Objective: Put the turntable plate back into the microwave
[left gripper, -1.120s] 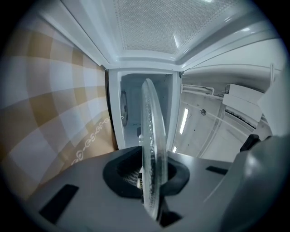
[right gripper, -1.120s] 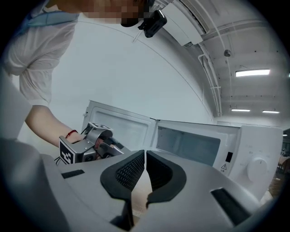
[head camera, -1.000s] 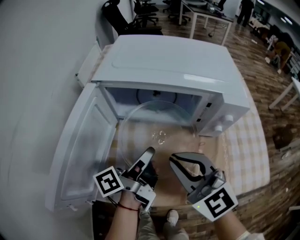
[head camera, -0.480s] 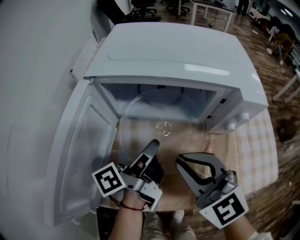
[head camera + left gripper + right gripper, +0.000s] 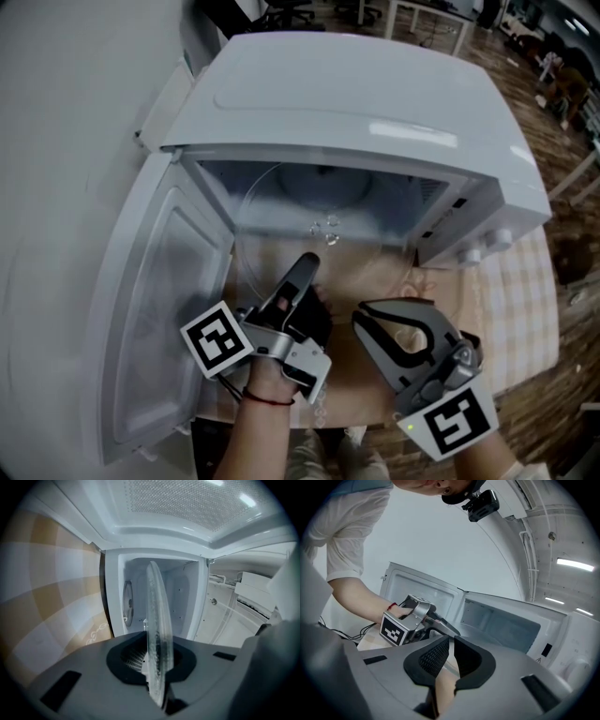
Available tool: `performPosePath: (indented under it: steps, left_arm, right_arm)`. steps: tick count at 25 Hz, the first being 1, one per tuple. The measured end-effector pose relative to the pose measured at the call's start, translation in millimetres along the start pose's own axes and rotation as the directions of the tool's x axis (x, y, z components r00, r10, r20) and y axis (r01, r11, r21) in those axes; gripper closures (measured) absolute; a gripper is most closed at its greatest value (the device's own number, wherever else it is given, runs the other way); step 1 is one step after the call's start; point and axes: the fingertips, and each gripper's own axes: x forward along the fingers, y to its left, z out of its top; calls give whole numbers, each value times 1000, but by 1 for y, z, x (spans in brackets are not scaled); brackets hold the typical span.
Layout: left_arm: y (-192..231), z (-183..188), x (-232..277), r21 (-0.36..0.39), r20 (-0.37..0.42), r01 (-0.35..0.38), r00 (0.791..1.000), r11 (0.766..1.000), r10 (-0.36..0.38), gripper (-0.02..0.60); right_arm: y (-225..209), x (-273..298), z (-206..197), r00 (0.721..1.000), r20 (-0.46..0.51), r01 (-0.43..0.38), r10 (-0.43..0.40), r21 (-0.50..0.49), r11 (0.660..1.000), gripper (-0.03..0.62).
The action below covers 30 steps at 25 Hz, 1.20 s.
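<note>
The clear glass turntable plate (image 5: 281,202) lies flat, its far half inside the open white microwave (image 5: 356,94). My left gripper (image 5: 305,267) is shut on the plate's near rim. In the left gripper view the plate (image 5: 154,616) stands edge-on between the pads, pointing into the cavity (image 5: 178,602). My right gripper (image 5: 359,314) hovers just right of the left one, in front of the opening. Its jaws (image 5: 450,641) are shut with nothing between them. It looks at the left gripper (image 5: 457,631) and the cavity behind.
The microwave door (image 5: 159,309) hangs wide open to the left, close beside my left hand. The microwave's control panel with knobs (image 5: 478,246) is at the right. A checked cloth (image 5: 516,300) covers the table under and in front of the microwave.
The left gripper has pushed the plate forward, deeper into the microwave cavity. The right gripper has stayed shut and kept its place beside the left one.
</note>
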Motion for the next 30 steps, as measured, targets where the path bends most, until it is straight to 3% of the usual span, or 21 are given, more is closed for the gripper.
performPosePath:
  steps: [3,5,13,16,20,22,27,30]
  left_arm:
    - [1,5,7,10,-2,-5,1000,1000,5,566]
    - [2,8,13,13,-2,-9,1000,1000,10,566]
    - [5,14,23,6,1,-14,1000,1000,14,566]
    - [4,15,25,6,3,-10,1000,1000,10,566]
    - [5,14,24,3,4,-18,1000,1000,18,566]
    - [6,14,23,7,6,-28,1000,1000,28,566]
    - [8,15,26,15,0,-43,999,999,43,566]
    - [7,19,29,11,-1,-36,999,999,36,566]
  right_arm:
    - [-4,4,-4,1000,-29,-6,5,-32,999,549]
    - [-6,7,-8,998,-55,-18,15,-56,998,460]
    - [-11,20,-22,986,-165,-37,-12,-291,956,457]
    - [-11,21,-29,974,-219,-50,-52,-434,899,457]
    - [-14,18,-42,945,-270,-51,-184,-677,734,459]
    - [-17,20,-44,934,-270,-49,-234,-746,664,458]
    - [-17,29,-47,922,-281,-68,-266,-795,603,461]
    - [-16,34,-47,921,-282,-70,-268,-797,600,493]
